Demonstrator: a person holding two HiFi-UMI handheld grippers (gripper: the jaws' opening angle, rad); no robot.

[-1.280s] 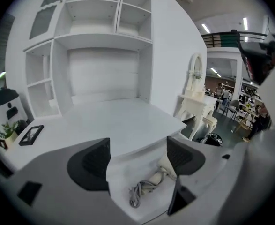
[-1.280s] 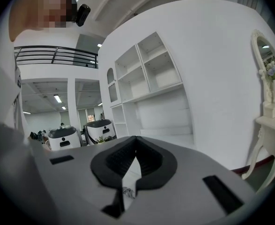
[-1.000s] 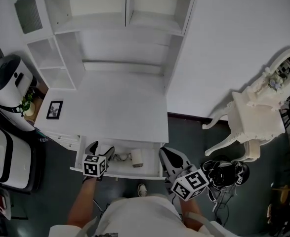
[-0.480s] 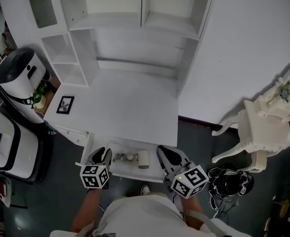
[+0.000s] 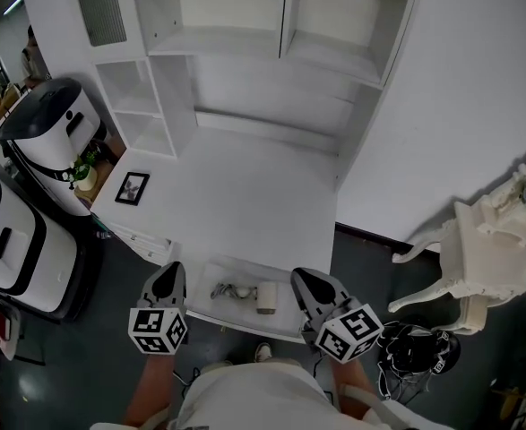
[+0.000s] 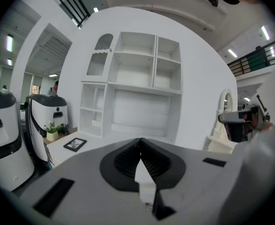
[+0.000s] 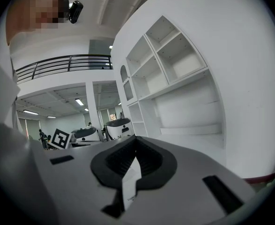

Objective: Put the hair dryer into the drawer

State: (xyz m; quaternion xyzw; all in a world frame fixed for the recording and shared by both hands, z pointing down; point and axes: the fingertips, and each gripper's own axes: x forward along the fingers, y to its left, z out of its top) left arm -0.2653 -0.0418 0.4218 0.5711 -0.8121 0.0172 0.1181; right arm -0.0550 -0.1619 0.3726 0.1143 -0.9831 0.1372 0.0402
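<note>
The drawer (image 5: 245, 323) under the white desk stands pulled out. In it lies the cream hair dryer (image 5: 267, 297), with its coiled cord (image 5: 229, 291) to its left. My left gripper (image 5: 168, 279) hangs above the drawer's left front corner, shut and empty. My right gripper (image 5: 300, 280) is at the drawer's right end, also shut with nothing in it. In the left gripper view the left gripper (image 6: 140, 140) has its black jaws pressed together and points at the desk's shelving. In the right gripper view the right gripper (image 7: 136, 139) has its jaws meeting too.
The desk top (image 5: 245, 204) carries a small picture frame (image 5: 132, 188) at its left end, with open shelves (image 5: 280, 16) behind. Two white and black machines (image 5: 52, 133) stand to the left. On the right are a white chair (image 5: 491, 249) and black gear (image 5: 419, 348) on the floor.
The left gripper was open inside the drawer beside the cord. It has risen out, drawn back to the left front corner, and shut empty. The right gripper shifted slightly.
</note>
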